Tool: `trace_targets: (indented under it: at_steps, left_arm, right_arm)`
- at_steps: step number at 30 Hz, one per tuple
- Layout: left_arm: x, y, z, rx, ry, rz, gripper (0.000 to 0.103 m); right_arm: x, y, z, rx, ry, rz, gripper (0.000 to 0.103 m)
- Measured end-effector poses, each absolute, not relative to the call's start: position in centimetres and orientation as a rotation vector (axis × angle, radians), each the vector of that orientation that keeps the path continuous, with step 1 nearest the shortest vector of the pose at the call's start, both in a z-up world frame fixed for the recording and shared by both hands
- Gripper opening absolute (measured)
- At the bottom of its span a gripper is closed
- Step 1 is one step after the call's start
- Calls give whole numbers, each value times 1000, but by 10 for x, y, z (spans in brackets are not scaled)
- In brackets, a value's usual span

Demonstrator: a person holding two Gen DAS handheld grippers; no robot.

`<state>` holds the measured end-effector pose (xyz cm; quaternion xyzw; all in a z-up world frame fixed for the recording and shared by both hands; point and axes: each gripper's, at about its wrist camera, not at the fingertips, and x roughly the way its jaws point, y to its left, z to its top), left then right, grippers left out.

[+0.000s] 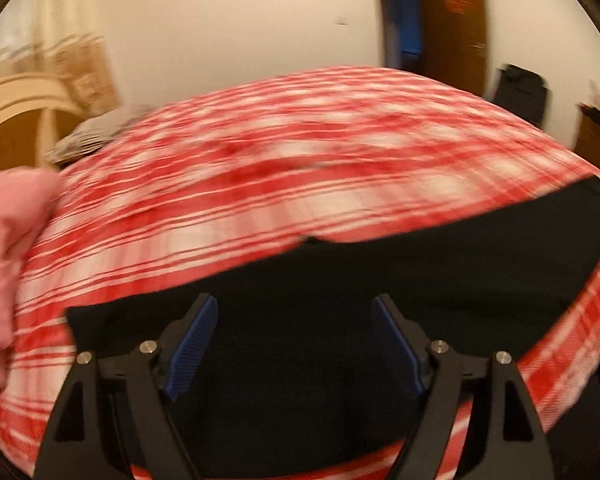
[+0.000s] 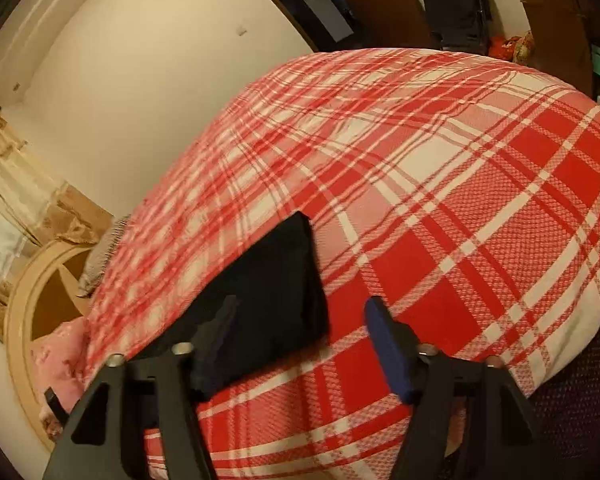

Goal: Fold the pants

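Black pants (image 1: 380,280) folded on plaid bedspread (image 1: 260,168); left gripper (image 1: 294,344) and right gripper (image 2: 304,344) above pants, both gaping, empty. Next, probably: final smoothing.

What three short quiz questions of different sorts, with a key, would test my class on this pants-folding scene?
1. True or false: the black pants lie on a red and white plaid blanket.
2. Multiple choice: the left gripper is A) clamped on the pants, B) open above the pants, C) holding the pink cloth.
3. Short answer: in the right wrist view, which pad of the right gripper is over bare blanket?

Key
1. True.
2. B: both blue pads stand apart with nothing pinched.
3. The right-hand pad; the other is over the pants.
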<state>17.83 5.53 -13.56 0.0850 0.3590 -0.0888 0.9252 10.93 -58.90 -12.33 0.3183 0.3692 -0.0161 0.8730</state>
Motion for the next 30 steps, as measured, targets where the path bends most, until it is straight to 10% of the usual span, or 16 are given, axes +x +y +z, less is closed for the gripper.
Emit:
trace_targets:
  at_steps: [11,16,30]
  left_arm:
    - [175,-18,-157,185,790,-327,86]
    - [175,-30,-164,195,825,-346,86]
    - [188,-51,-152,77,886,-442,86]
  right_arm:
    - [137,-580,-128,649,861,63,53]
    - [148,-579,-137,654,860,46,22]
    - [137,-482,-59,330,679,109,16]
